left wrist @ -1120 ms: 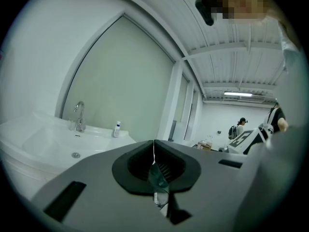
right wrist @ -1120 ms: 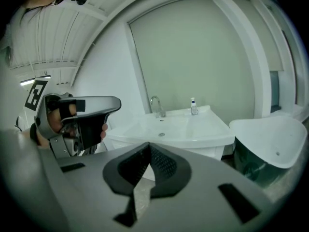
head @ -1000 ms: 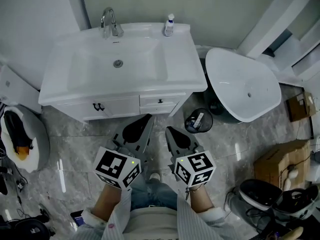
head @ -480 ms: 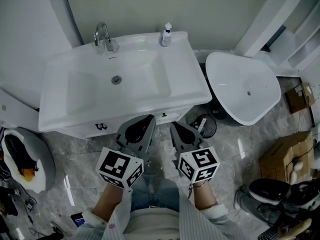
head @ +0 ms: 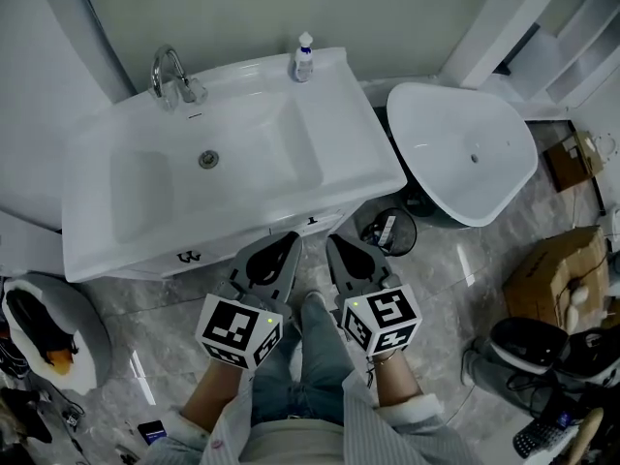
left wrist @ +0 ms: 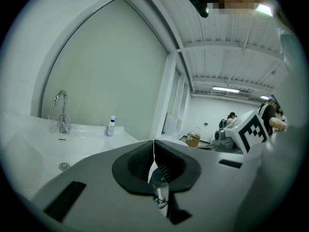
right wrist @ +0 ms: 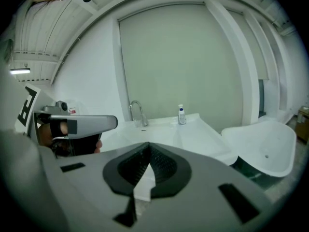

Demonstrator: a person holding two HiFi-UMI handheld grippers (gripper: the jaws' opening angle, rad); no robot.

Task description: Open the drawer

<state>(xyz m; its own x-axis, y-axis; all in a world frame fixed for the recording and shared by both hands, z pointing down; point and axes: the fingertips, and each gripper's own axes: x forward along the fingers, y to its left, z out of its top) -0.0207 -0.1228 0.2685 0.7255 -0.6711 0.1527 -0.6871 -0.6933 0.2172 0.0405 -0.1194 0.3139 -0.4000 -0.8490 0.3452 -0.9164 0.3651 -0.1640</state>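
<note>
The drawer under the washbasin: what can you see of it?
The drawer shows only as a narrow white front with one small dark knob at its middle. It sits at the right, beneath the overhanging basin top, which hides most of it. It looks shut. Neither the left gripper nor the right gripper, both before it, appears to touch it.

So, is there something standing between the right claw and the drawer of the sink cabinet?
Nothing visible does. The right claw, shut and empty, points toward the drawer with only open space between them. The small bin stands off to the right of that path.
</note>
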